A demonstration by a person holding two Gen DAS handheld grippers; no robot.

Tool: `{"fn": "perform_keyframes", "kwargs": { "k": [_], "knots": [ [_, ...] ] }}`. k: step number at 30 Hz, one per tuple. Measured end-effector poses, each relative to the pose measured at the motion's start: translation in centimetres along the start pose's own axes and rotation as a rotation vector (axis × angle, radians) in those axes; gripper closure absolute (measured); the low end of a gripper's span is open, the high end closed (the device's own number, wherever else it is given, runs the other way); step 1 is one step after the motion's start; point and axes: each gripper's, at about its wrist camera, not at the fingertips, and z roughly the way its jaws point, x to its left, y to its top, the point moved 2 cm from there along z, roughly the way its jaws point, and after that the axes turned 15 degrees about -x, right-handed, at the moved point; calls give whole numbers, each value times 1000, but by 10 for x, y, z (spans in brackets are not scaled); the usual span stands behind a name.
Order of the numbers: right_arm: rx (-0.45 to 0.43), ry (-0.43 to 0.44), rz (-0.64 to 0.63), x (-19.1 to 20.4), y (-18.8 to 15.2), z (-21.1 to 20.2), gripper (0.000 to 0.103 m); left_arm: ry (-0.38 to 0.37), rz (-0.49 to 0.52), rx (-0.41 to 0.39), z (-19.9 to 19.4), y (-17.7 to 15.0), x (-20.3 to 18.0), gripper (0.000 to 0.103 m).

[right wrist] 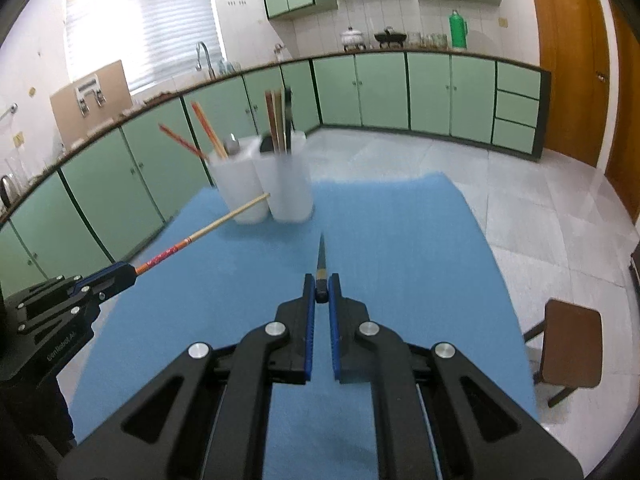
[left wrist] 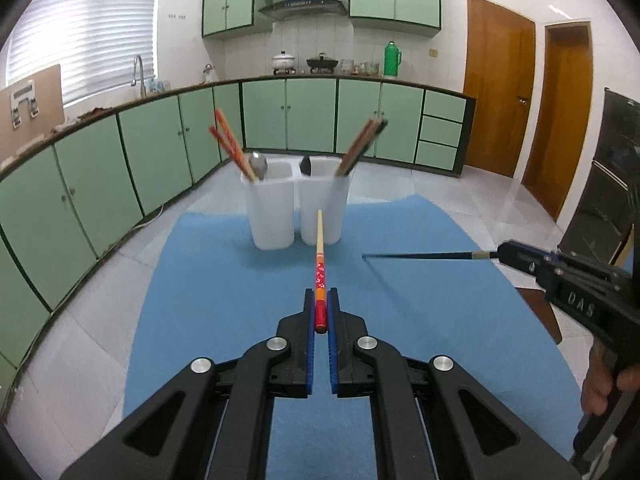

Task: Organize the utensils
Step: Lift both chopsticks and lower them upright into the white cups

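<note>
Both grippers loaded. Your left gripper point(left wrist: 320, 312) is clamped on the red-handled pale wooden chopstick point(left wrist: 319, 240), your right gripper point(right wrist: 322, 294) on the thin black chopstick point(right wrist: 321, 254), both held above the blue cloth mat point(left wrist: 224, 264). Probably mid-carry; next, tip each into the twin white plastic holders point(left wrist: 294, 208) at the mat's far edge. Readable text: "DAS" on the right gripper, "GenRobot.AI"-like on the left.

1. Table point(left wrist: 224, 280), covered by a blue cloth point(right wrist: 400, 240) that reaches its far edge and both side edges.
2. Two white utensil holders point(left wrist: 272, 208), upright, touching side by side, standing on the cloth near the far edge, toward the left corner; chopsticks and spoons inside.
</note>
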Motion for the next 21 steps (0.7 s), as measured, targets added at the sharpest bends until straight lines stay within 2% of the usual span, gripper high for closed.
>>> {"fn": "perform_keyframes", "kwargs": {
  "k": [4, 8, 11, 21],
  "knots": [
    [-20, 3, -15, 1, 12, -2, 97, -5, -21, 13, 7, -5, 7, 97],
    [11, 0, -8, 2, 0, 0, 97, -7, -55, 52, 11, -18, 16, 97],
    [22, 1, -4, 5, -4, 0, 97, -10, -29, 32, 4, -9, 15, 97],
    [-19, 16, -26, 11, 15, 0, 97, -11, -1, -49, -6, 22, 21, 98]
  ]
}}
